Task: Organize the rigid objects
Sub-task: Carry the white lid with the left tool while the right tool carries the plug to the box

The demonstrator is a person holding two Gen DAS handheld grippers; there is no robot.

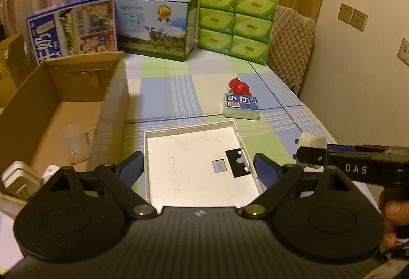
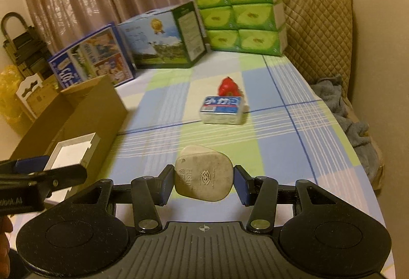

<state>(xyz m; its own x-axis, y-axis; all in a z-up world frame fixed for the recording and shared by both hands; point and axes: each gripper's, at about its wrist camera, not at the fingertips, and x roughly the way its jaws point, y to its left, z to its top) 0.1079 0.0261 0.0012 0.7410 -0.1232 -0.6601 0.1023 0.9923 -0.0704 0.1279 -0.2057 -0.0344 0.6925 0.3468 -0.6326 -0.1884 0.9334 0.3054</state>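
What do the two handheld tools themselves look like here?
Both match: the left tool and right tool have black linkage arms with silver pivot pins, round black discs, a ribbed dark grey body and blue finger pads. White "DAS" lettering marks the right tool's side.

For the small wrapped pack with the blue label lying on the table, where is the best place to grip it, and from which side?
Grip the pack across its two short ends, coming from above and the near side. It lies flat, label up, long side across the view. The red toy sits close behind it, so the far side looks crowded, while the near side and both ends appear free on the tablecloth.
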